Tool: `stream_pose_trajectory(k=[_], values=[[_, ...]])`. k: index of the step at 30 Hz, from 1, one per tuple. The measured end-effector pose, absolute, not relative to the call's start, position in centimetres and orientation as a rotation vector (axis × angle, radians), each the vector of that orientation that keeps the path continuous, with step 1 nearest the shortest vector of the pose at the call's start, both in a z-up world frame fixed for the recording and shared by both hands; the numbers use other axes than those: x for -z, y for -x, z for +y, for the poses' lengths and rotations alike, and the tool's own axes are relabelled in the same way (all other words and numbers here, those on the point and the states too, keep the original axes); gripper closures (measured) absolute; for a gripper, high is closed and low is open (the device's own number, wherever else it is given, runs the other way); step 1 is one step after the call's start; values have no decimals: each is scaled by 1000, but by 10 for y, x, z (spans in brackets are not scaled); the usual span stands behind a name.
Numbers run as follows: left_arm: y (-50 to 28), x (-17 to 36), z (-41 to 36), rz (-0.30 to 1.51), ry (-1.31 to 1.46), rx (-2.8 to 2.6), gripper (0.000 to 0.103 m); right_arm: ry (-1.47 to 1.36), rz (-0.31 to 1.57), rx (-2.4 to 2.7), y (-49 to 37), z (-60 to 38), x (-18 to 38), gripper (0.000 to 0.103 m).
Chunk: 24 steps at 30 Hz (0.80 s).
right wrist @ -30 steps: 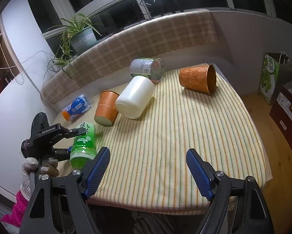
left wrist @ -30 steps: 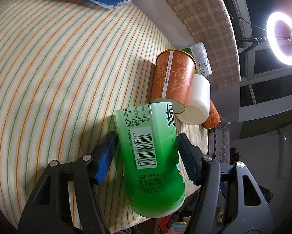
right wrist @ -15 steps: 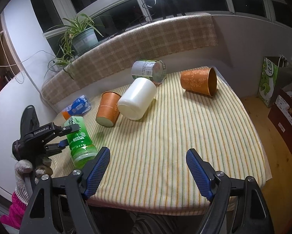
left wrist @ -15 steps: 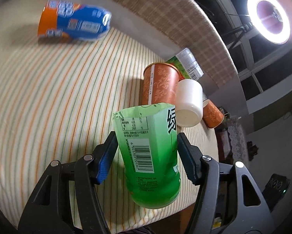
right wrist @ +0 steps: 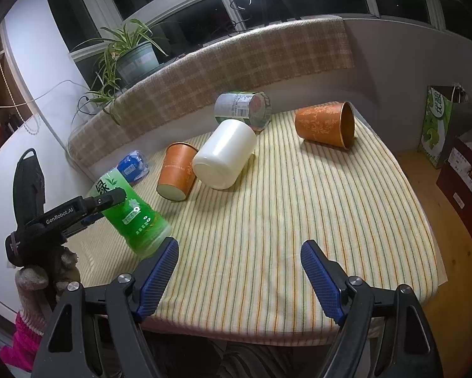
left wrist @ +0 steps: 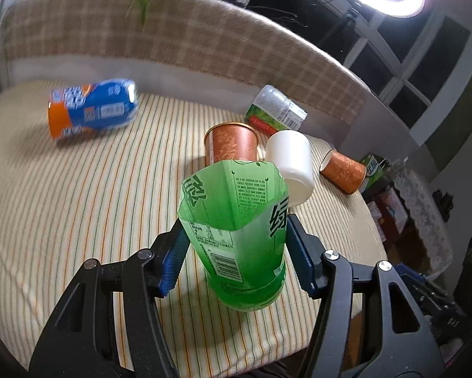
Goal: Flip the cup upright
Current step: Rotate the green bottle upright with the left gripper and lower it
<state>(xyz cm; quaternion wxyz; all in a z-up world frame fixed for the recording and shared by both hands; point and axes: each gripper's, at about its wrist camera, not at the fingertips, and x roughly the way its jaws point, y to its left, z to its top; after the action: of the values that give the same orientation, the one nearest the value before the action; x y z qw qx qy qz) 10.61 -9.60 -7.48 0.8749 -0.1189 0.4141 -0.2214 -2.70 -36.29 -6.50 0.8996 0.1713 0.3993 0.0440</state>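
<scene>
A green see-through cup cut from a bottle (left wrist: 239, 239) is clamped in my left gripper (left wrist: 233, 252), open end up, tilted, its base near the striped cloth. In the right wrist view the same green cup (right wrist: 132, 214) leans to the left at the table's left edge, held by the left gripper (right wrist: 110, 198). My right gripper (right wrist: 239, 271) is open and empty over the table's front edge.
On the striped table (right wrist: 299, 208) lie on their sides an orange cup (right wrist: 176, 173), a white cup (right wrist: 226, 154), a labelled clear cup (right wrist: 242, 107), a second orange cup (right wrist: 327, 126) and a blue-orange cup (left wrist: 91, 113). A plaid bench back (right wrist: 236, 66) runs behind.
My left gripper has turned the green cup from lying mouth-away towards upright, so its open end now faces up. The right gripper has not moved.
</scene>
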Motion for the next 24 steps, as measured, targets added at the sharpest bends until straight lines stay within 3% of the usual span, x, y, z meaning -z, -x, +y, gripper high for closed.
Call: stream_pose_trajectory(k=[24], values=[[-83, 73, -145, 780, 15, 487, 42, -381, 815, -75, 35, -366, 64, 21]])
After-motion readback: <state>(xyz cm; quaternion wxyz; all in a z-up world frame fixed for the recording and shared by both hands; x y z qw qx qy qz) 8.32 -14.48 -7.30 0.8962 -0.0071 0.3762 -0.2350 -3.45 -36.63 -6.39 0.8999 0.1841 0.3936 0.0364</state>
